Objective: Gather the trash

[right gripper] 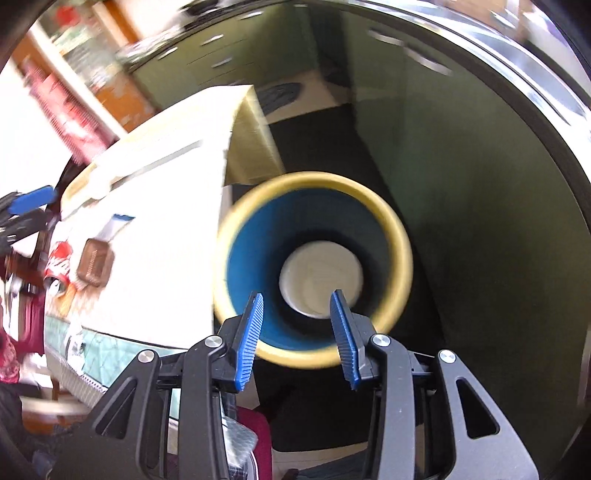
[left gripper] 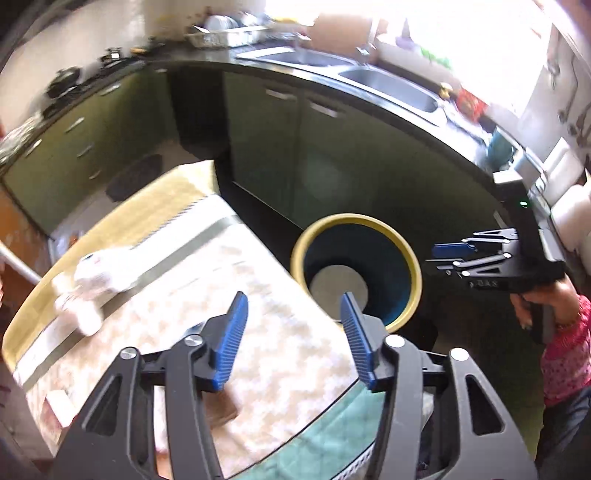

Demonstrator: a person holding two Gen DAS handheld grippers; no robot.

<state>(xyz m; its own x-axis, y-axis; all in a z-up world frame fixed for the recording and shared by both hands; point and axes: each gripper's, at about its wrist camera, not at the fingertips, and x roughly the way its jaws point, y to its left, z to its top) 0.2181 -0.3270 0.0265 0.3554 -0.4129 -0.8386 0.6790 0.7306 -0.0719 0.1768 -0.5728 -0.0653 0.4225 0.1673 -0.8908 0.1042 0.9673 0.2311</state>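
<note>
R gripper (right gripper: 297, 328) spread, empty, above bin (right gripper: 400, 236). L gripper (left gripper: 293, 332) spread too. Next: approach crumpled tissue (left gripper: 92, 280) low, pinch mid.

You are working in a home kitchen. Far ahead of your left jaws a dark countertop (left gripper: 369, 92) curves around the room, with a steel double sink (left gripper: 384, 83) set into it and a dish rack (left gripper: 229, 31) further left. Green cabinet doors (left gripper: 266, 144) with metal handles run beneath. Below the jaws lies a cloth-covered table (left gripper: 221, 288); past its left edge you see a red soda can (right gripper: 59, 267).
</note>
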